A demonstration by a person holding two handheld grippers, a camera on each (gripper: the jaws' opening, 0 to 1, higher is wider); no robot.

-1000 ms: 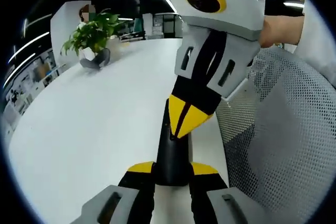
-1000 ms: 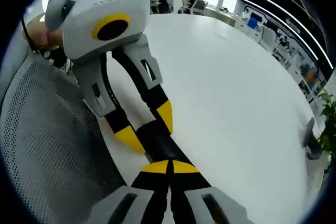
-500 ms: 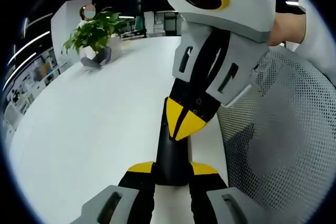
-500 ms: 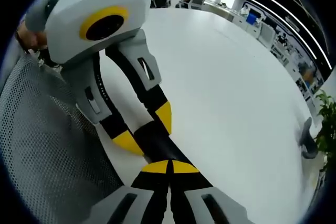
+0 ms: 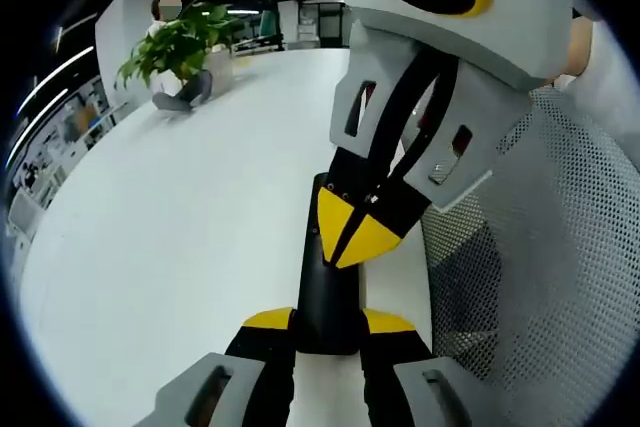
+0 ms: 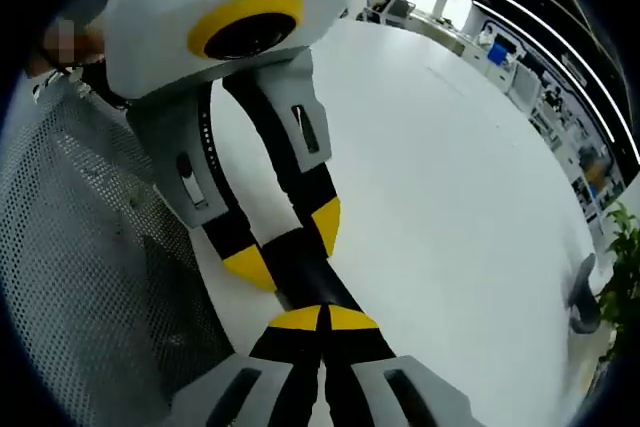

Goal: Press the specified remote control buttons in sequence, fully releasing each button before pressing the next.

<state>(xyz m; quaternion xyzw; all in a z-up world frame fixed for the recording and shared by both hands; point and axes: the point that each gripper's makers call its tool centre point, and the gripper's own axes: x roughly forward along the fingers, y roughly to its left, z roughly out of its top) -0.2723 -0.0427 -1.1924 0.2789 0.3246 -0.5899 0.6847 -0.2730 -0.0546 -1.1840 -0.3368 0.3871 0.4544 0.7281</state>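
Observation:
A black remote control (image 5: 328, 292) lies lengthwise over the white table (image 5: 180, 227), and my left gripper (image 5: 328, 321) is shut on its near end, one yellow tip on each side. From the upper right, my right gripper (image 5: 352, 232) comes down with its yellow tips closed together, resting on the remote's top face about halfway along. In the right gripper view, my right gripper (image 6: 322, 319) shows shut tips on the remote (image 6: 300, 267), while the left gripper (image 6: 288, 247) clamps it from the upper left. The buttons are hidden.
A grey mesh chair back (image 5: 540, 277) stands close beside the table edge, seen again as the mesh chair (image 6: 70, 247). A potted plant (image 5: 180, 47) sits at the far end of the table (image 6: 460, 197). Office desks lie beyond.
Both views have tilted and drawn closer, so each opposite gripper looms larger. The right gripper's tips stay on the remote, which remains clamped in the left gripper.

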